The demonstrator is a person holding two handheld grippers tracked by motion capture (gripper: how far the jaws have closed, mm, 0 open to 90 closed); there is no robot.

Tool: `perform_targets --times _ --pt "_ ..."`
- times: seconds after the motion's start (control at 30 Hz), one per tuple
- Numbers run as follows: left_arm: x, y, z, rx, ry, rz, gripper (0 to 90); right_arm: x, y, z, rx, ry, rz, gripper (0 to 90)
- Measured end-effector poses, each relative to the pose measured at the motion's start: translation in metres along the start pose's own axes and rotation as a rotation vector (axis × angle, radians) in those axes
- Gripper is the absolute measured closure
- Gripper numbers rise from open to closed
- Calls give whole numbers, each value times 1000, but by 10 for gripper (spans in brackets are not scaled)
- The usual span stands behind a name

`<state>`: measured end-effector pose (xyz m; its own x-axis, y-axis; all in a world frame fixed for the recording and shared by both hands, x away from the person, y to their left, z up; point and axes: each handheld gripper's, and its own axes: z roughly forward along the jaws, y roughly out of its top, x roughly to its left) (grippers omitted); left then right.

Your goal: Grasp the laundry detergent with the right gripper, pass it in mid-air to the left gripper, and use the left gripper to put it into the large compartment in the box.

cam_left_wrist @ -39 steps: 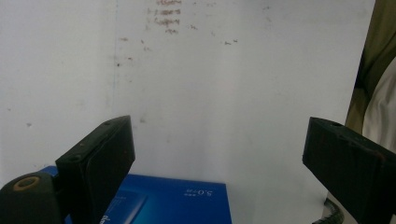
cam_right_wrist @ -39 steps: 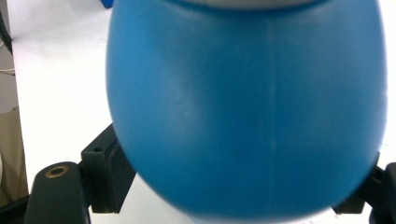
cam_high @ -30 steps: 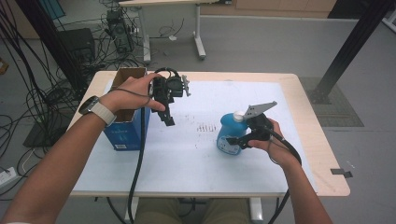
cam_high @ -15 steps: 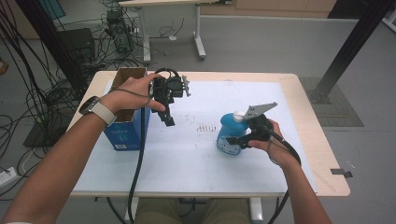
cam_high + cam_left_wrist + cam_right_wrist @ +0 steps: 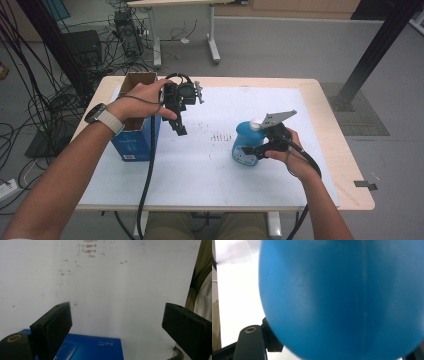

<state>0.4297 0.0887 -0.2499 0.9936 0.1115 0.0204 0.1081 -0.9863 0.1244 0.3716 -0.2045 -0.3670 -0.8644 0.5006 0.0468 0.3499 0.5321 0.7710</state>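
A round blue bottle (image 5: pixel 242 139) with a white cap (image 5: pixel 256 123) stands on the white mat, right of centre. My right gripper (image 5: pixel 256 149) reaches in from the bottle's right side. Its jaws have just been closing with the bottle's body between them, and they rest against it. In the right gripper view the blue bottle (image 5: pixel 342 297) bulges close in front and covers most of both jaws. My left gripper (image 5: pixel 181 131) hangs above the mat beside a blue box (image 5: pixel 134 142), pointing down. Nothing is between the jaws of this open left gripper (image 5: pixel 115 322).
The blue box (image 5: pixel 95 350) has an open cardboard top (image 5: pixel 139 82) and stands at the mat's left edge. Small dark marks (image 5: pixel 222 136) dot the white mat (image 5: pixel 200 175) between the grippers. Cables trail from both grippers toward the table's front edge.
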Motion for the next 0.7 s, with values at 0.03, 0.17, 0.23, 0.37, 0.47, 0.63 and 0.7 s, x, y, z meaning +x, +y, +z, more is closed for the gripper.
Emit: perform_targets --times 0.03,0.17,0.23,0.37,0.47,0.63,0.7 --pt "0 0 0 0 0 0 95 0 0 0 0 1 1 252" --pt "0 0 1 0 -2 1 95 0 -1 0 -2 -1 6 252" --pt "0 0 1 4 1 2 95 0 -2 1 -4 0 6 256" --pt "1 0 1 5 0 4 95 0 -2 0 -10 -2 4 262" --pt "1 0 1 4 1 3 95 0 -2 0 -12 -4 3 263" --pt "1 0 2 2 -1 -1 95 0 -3 1 -21 -4 2 269" --pt "1 0 2 5 1 0 95 0 -4 1 -20 -6 3 270"
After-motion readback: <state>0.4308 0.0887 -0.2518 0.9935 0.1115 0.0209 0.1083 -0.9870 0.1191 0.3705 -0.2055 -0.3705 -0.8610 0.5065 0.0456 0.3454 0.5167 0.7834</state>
